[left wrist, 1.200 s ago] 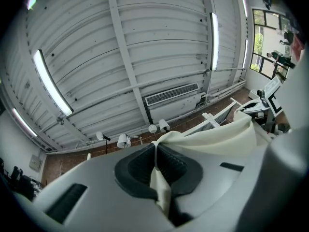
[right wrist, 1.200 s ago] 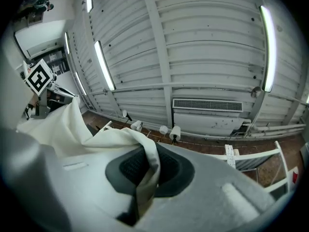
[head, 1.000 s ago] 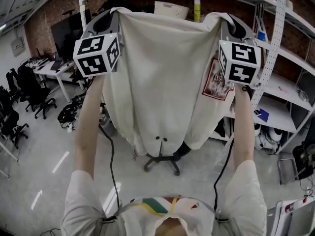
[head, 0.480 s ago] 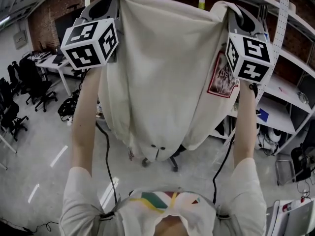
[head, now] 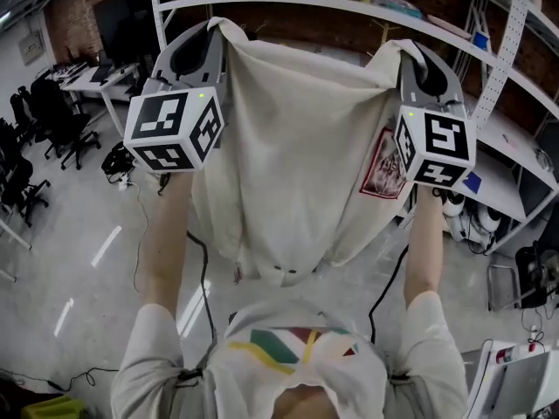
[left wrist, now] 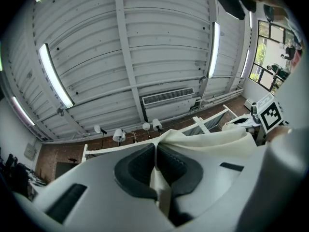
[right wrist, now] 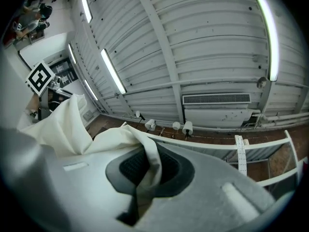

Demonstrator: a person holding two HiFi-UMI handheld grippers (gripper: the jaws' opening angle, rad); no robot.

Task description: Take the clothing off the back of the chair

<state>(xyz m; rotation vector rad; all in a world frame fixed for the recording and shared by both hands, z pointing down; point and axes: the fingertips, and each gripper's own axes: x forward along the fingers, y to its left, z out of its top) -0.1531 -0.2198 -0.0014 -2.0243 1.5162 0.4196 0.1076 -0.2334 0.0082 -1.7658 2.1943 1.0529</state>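
A cream-white garment (head: 293,155) with a red and white print patch at its right side hangs spread in the air in front of me in the head view. My left gripper (head: 212,31) is shut on its top left corner, my right gripper (head: 409,52) on its top right corner. In the left gripper view the cloth (left wrist: 203,140) is pinched between the dark pads of the left gripper (left wrist: 155,153). The right gripper view shows the fabric (right wrist: 120,139) folded over the pads of the right gripper (right wrist: 147,168). The hanging cloth hides any chair behind it.
White metal shelving (head: 515,138) with boxes stands behind and to the right. Office chairs (head: 22,190) and desks (head: 96,90) are at the far left. Cables (head: 131,278) lie on the grey floor. Both gripper views look up at a ribbed ceiling with strip lights (left wrist: 55,76).
Both grippers came down with the garment still held. The chair base under the hem one second ago is out of sight now.
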